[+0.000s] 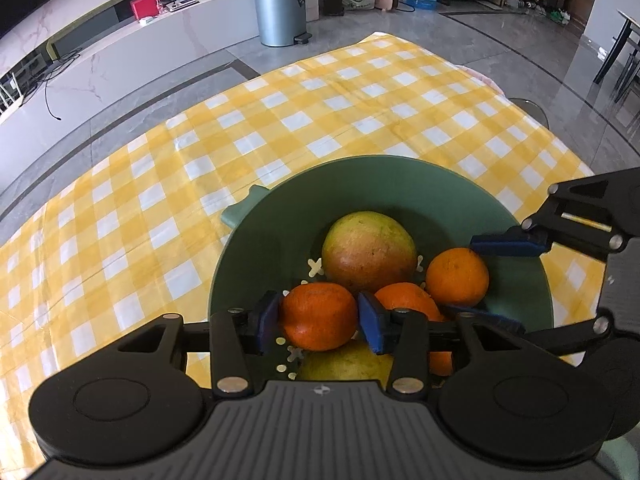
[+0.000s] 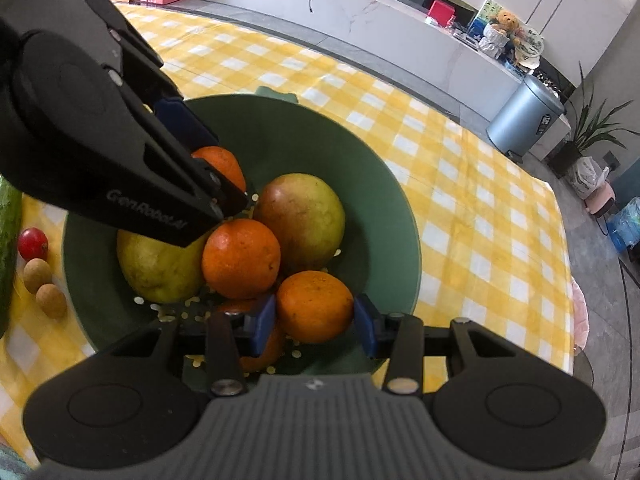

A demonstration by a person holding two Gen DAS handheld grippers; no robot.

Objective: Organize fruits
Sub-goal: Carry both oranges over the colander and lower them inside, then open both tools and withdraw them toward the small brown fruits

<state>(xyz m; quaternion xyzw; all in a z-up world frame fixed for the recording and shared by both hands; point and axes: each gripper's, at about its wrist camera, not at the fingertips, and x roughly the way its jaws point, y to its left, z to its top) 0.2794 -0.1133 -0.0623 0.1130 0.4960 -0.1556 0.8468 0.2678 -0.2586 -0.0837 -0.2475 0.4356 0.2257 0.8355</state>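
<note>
A green perforated bowl on the yellow checked cloth holds a big green-red fruit, a yellow-green fruit and several oranges. My left gripper reaches into the bowl's left side. One orange lies between its blue pads, which stand just off the peel, so it is open. My right gripper is shut on another orange at the bowl's right side. A third orange rests between them.
Left of the bowl lie a cucumber, a cherry tomato and two small brown round fruits. Checked cloth stretches beyond the bowl. A grey pedal bin stands on the floor past the table's far edge.
</note>
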